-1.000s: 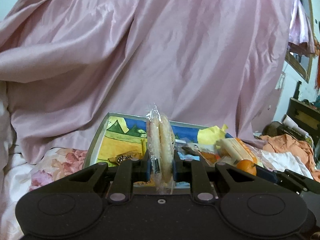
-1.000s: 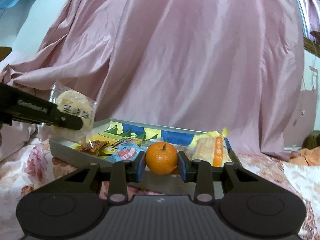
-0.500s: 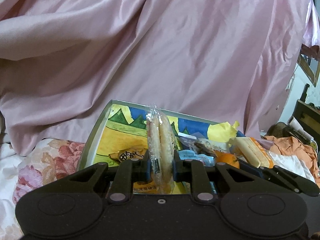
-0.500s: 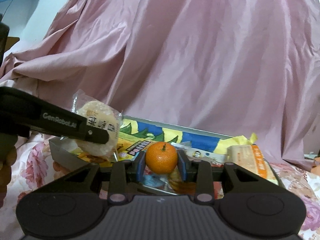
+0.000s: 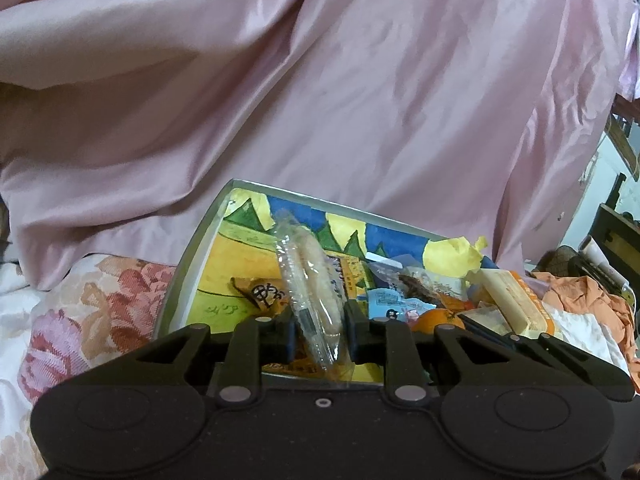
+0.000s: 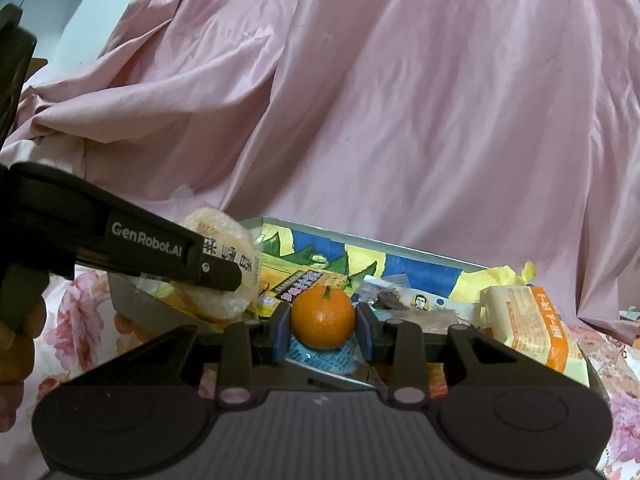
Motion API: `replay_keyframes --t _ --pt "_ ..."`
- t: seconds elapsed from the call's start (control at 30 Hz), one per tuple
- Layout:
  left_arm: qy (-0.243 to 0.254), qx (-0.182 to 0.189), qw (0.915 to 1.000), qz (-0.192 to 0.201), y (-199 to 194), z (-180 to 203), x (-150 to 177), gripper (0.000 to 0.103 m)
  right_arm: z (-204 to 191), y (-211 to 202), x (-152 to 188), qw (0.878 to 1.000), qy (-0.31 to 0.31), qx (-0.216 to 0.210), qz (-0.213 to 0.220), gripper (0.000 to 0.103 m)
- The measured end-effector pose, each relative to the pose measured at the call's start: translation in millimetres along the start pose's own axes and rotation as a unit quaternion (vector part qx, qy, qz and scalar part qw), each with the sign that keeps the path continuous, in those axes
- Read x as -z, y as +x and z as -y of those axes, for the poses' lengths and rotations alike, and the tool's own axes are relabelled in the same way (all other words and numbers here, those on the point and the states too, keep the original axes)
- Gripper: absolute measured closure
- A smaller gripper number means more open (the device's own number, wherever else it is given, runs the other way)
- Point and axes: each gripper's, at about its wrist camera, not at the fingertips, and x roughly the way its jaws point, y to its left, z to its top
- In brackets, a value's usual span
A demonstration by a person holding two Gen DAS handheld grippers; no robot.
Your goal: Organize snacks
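A picture-printed tray lies on the bed with several snack packs in it. My left gripper hangs over the tray's near left part with a clear-wrapped rice cracker pack standing edge-on between its pads. Its jaws are opening, and the pack leans left at the top while still touching both pads. In the right wrist view the same cracker pack shows beside the left gripper's finger. My right gripper is shut on a mandarin orange above the tray's near side.
An orange-labelled pack leans in the tray's right end, beside crumpled yellow paper. A small brown wrapped snack lies at the left. Pink satin cloth rises behind the tray. Floral bedding surrounds it, with orange clothes at the right.
Both grippers have come closer over the tray, which now looks larger and nearer. The cracker pack has tipped left in the left jaws. The orange stays held as before.
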Motion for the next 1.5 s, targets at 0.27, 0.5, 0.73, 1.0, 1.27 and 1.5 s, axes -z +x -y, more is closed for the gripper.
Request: replay_keyframes --t 0.27,0.5,0.73,1.0,1.27,1.5 --pt "-0.002 -0.019 0.9998 -0.008 1 -3 -1 0.043 0 1 0 1.000 0.003 0.001 -0.001 0.060" --pt "-0.026 -0.038 0.9989 0.004 -8 -7 -5 0.009 -3 0 0 1.000 -0.010 0.005 0.004 0.052" --pt "-0.046 -0.043 0.9980 0.013 -16 -11 -8 0.001 -6 -5 -1 1.000 -0.016 0.011 0.011 0.036" --pt "-0.056 -0.045 0.9972 0.021 -31 -10 -8 0.001 -5 -24 -5 0.999 -0.017 0.030 0.033 0.015" --pt "-0.058 -0.052 0.9965 0.029 -51 -9 -10 0.001 2 -49 -13 0.997 -0.004 0.043 0.059 0.001" --pt "-0.048 -0.055 0.9967 0.036 -70 -3 -9 0.001 8 -70 -19 0.996 0.011 0.052 0.073 0.000"
